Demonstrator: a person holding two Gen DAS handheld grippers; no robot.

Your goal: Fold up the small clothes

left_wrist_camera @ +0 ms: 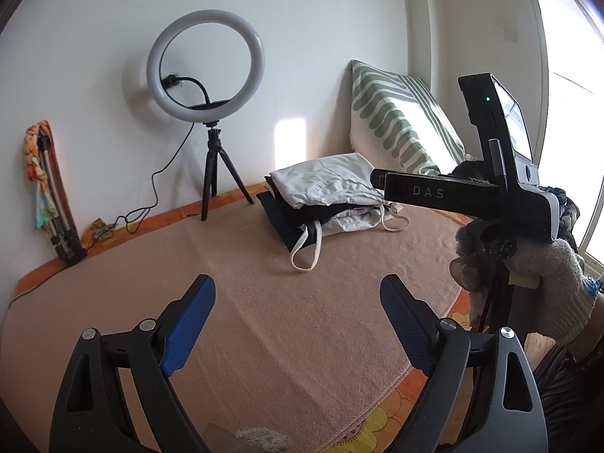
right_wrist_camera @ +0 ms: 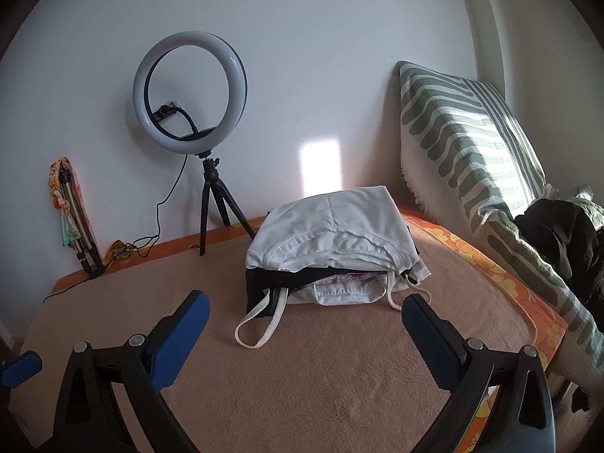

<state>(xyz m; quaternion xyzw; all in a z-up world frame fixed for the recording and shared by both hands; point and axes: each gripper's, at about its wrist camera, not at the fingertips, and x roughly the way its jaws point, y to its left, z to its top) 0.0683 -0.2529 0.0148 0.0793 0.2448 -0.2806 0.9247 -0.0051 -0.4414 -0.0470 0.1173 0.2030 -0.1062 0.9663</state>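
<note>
A stack of folded small clothes [right_wrist_camera: 332, 249], white on top with black and white pieces beneath and loose straps, lies on the peach towel [right_wrist_camera: 302, 377]. The stack also shows in the left wrist view [left_wrist_camera: 328, 192] at the far middle. My left gripper [left_wrist_camera: 298, 298] is open and empty above the towel [left_wrist_camera: 283, 321]. My right gripper [right_wrist_camera: 305, 313] is open and empty just short of the stack. A dark heap of clothes [right_wrist_camera: 566, 245] lies at the right by the pillow. The right gripper's body, held by a gloved hand [left_wrist_camera: 536, 283], fills the right of the left wrist view.
A ring light on a black tripod [right_wrist_camera: 192, 113] stands at the back by the wall, its cable trailing left. A folded tripod with a colourful cloth [right_wrist_camera: 75, 219] leans at the far left. A green-striped pillow [right_wrist_camera: 472, 151] leans at the right. An orange flowered sheet [right_wrist_camera: 472, 249] edges the towel.
</note>
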